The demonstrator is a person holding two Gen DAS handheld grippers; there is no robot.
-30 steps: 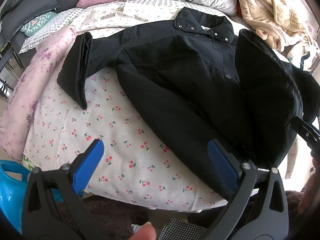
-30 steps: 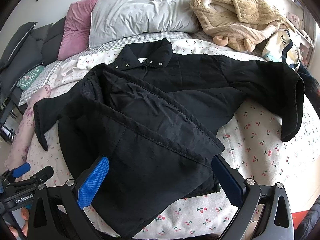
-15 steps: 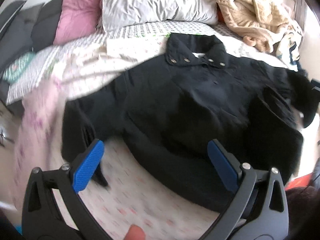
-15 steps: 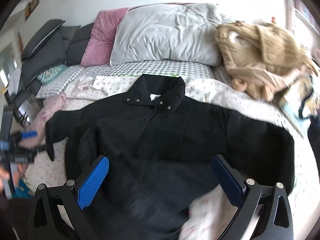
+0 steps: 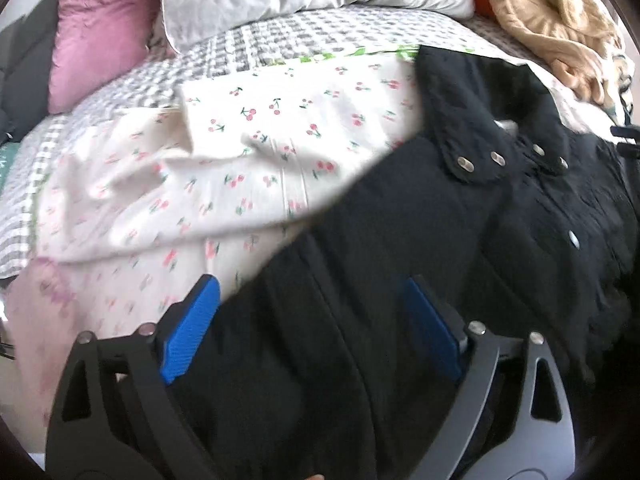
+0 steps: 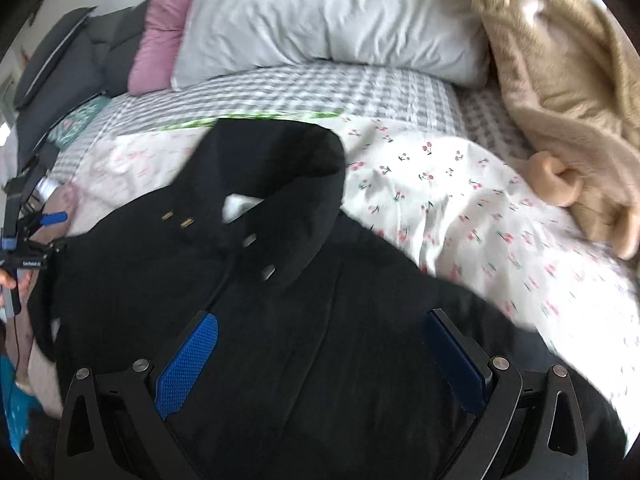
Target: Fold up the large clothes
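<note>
A large black quilted jacket (image 5: 440,240) with a snap-button collar (image 5: 484,120) lies spread on the cherry-print bed sheet (image 5: 260,140). My left gripper (image 5: 316,324) is open, its blue pads low over the jacket's left shoulder and sleeve. In the right wrist view the jacket (image 6: 280,320) fills the lower frame, collar (image 6: 280,176) ahead. My right gripper (image 6: 324,356) is open, just above the jacket's chest and right shoulder. The left gripper (image 6: 36,236) shows at the far left edge there. Neither holds fabric.
A grey pillow (image 6: 328,20) and a pink pillow (image 5: 100,28) lie at the head of the bed. A beige fleece robe (image 6: 560,80) is heaped at the right. Grey checked bedding (image 6: 320,92) lies beyond the collar. A blue object (image 6: 12,420) sits at the lower left.
Both grippers have moved forward and down from the jacket's hem toward its shoulders and collar. The jacket's folded-over right side now lies flatter. Both stay open.
</note>
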